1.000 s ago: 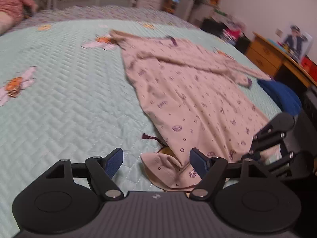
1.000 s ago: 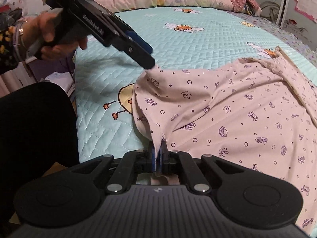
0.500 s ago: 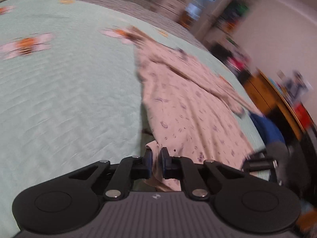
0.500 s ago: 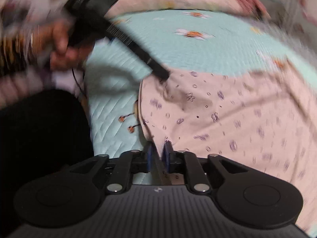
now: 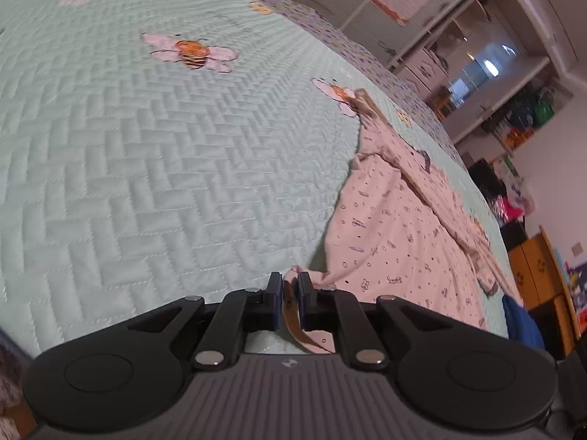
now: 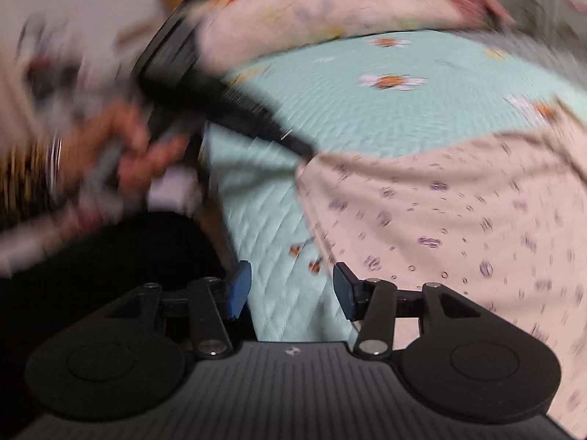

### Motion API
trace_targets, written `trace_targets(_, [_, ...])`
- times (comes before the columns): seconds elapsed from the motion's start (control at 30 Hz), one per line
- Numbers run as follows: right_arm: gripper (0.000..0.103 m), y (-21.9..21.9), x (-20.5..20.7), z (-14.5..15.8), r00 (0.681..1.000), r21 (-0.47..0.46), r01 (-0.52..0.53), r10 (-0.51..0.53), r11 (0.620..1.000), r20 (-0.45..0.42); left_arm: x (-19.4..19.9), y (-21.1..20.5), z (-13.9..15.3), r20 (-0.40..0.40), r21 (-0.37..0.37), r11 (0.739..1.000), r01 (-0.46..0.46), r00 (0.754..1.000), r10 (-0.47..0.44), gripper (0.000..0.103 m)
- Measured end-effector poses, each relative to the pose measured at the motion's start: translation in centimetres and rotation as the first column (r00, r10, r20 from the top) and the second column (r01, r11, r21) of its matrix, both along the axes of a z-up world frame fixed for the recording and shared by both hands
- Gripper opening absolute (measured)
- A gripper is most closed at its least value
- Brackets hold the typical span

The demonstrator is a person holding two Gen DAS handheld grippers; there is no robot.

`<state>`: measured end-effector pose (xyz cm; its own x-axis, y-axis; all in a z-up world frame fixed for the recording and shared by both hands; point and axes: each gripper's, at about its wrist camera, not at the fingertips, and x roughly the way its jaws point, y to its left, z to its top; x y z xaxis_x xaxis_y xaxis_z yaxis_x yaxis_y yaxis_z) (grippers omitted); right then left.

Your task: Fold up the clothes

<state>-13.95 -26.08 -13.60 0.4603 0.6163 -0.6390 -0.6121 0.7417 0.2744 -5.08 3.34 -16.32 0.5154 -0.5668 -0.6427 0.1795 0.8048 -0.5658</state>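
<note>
1. While the left gripper [image 5: 290, 302] is closed narrow on a corner of the pink printed garment [image 5: 396, 242], only a small fold of cloth sits between its blue pads; a fast pull may slip it out.
2. The right gripper [image 6: 291, 289] has its jaws opening, with nothing between them, only the green quilted bedspread [image 6: 279, 220]. The garment edge lies just beside its right finger, at about 2 o'clock, so that side is now free and may sag or wrinkle.
3. The garment lies spread on the bedspread, going away toward 1 o'clock in the left wrist view. If only one corner is pulled, the cloth may drag and bunch, and the fold would become crooked.
4. The right wrist view is blurred, so a new grasp there could miss the hem.
</note>
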Motion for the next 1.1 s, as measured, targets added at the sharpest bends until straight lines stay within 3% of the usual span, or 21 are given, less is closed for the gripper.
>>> trace_targets(0.1, [0.054, -1.5, 1.2, -0.6, 0.988, 0.092, 0.139, -0.132, 0.986, -0.079, -0.3, 0.2, -0.5, -0.011, -0.005, 1.000, -0.026, 1.000, 0.026, 0.008])
trace_targets(0.23, [0.054, -2.2, 2.0, -1.9, 0.977, 0.149, 0.177, -0.156, 0.973, -0.142, -0.5, 1.3, -1.3, -0.030, -0.073, 0.993, -0.088, 0.996, 0.086, 0.011])
trace_targets(0.27, [0.054, -2.2, 1.9, -2.1, 0.977, 0.151, 0.177, -0.154, 0.973, -0.148, -0.5, 1.5, -1.3, -0.028, -0.081, 0.992, -0.099, 0.995, 0.097, 0.015])
trace_targets(0.33, [0.054, -2.0, 1.7, -2.4, 0.977, 0.130, 0.173, -0.154, 0.976, -0.148, -0.5, 1.5, -1.3, -0.023, -0.074, 0.991, -0.107, 0.994, 0.105, 0.036])
trace_targets(0.47, [0.054, -2.0, 1.3, -2.9, 0.976, 0.116, 0.173, -0.154, 0.978, -0.156, 0.0, 0.9, -1.4, -0.016, -0.063, 0.995, -0.078, 0.997, 0.077, 0.042])
trace_targets(0.5, [0.054, -2.2, 1.3, -3.0, 0.975, 0.121, 0.177, -0.157, 0.977, -0.156, 0.3, 0.7, -1.6, -0.019, -0.060, 0.996, -0.071, 0.997, 0.070, 0.039])
trace_targets(0.6, [0.054, -2.6, 1.1, -3.0, 0.973, 0.132, 0.194, -0.173, 0.972, -0.155, 0.7, 0.0, -2.2, -0.050, -0.074, 0.997, -0.036, 0.998, 0.032, 0.002])
trace_targets(0.8, [0.054, -4.0, -0.1, -3.0, 0.965, 0.179, 0.237, -0.210, 0.955, -0.157, -1.6, 1.2, -0.1, -0.021, -0.107, 0.985, -0.137, 0.991, 0.135, 0.002])
trace_targets(0.9, [0.054, -4.9, -0.7, -3.2, 0.959, 0.206, 0.262, -0.230, 0.943, -0.167, -2.0, 0.0, 1.5, 0.029, -0.064, 0.991, -0.120, 0.992, 0.122, 0.002])
trace_targets(1.03, [0.054, -7.1, -1.6, -3.3, 0.940, 0.253, 0.327, -0.285, 0.910, -0.190, -2.5, -4.2, 5.2, 0.155, 0.038, 0.998, -0.051, 0.987, 0.045, 0.002])
trace_targets(1.1, [0.055, -8.5, -2.1, -3.3, 0.925, 0.279, 0.370, -0.321, 0.886, -0.204, -3.7, -8.7, 7.9, 0.277, 0.132, 0.989, 0.070, 0.955, -0.105, 0.002])
